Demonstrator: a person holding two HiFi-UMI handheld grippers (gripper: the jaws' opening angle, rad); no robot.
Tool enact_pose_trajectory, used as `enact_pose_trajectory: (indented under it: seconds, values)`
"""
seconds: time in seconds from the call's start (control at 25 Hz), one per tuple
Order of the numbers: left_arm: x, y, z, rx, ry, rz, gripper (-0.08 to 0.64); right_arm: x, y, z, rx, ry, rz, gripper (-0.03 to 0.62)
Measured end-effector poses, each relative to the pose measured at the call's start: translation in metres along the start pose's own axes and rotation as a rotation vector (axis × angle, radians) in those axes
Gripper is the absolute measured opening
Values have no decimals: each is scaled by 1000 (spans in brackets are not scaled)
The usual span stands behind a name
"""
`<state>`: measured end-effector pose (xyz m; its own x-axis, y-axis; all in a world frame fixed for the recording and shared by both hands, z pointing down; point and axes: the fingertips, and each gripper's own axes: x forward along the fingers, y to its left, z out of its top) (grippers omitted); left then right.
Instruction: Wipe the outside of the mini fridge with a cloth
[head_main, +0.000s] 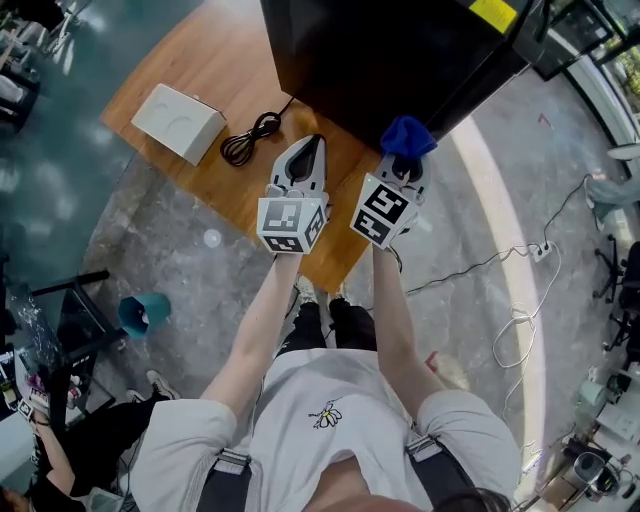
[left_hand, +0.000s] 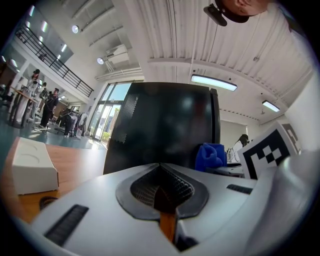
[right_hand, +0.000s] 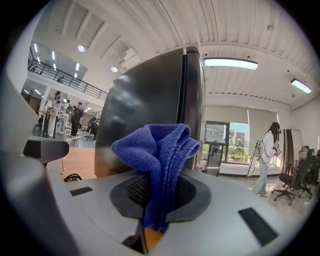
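A black mini fridge stands on the wooden table, seen from above in the head view. It fills the middle of the left gripper view as a dark box and rises close ahead in the right gripper view. My right gripper is shut on a bunched blue cloth, which sticks up between the jaws just short of the fridge's near corner. My left gripper hangs beside it, shut with nothing in it. The blue cloth shows at its right.
A white box lies on the table to the left, with a coiled black cable between it and the fridge. A white power strip and cords trail on the floor at right. A teal bin stands on the floor at left.
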<state>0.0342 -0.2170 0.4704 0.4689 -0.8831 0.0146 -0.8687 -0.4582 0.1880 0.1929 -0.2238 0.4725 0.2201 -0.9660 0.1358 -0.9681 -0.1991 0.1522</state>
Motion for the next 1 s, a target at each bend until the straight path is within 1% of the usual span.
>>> enact_pose_trajectory:
  seconds: [0.28, 0.44, 0.6, 0.68, 0.76, 0.88, 1.0]
  values:
    - [-1, -3, 1, -9, -2, 2, 5, -9, -25, -4, 0, 7, -56, 72]
    - [0, -1, 2, -14, -4, 9, 5, -10, -31, -5, -4, 8, -64, 71]
    - [-2, 6, 3, -5, -4, 14, 5, -15, -29, -3, 46, 7, -64, 72]
    - [-2, 18, 4, -6, -4, 27, 5, -16, -14, 2, 73, -14, -31, 71]
    - [-3, 32, 5, -10, -4, 45, 5, -15, 10, 7, 85, -31, 18, 72]
    - [-2, 54, 8, -1, -9, 64, 5, -9, 54, 9, 81, -35, 105, 72]
    - [0, 73, 10, 26, -19, 69, 5, 2, 98, 11, 70, -59, 185, 72]
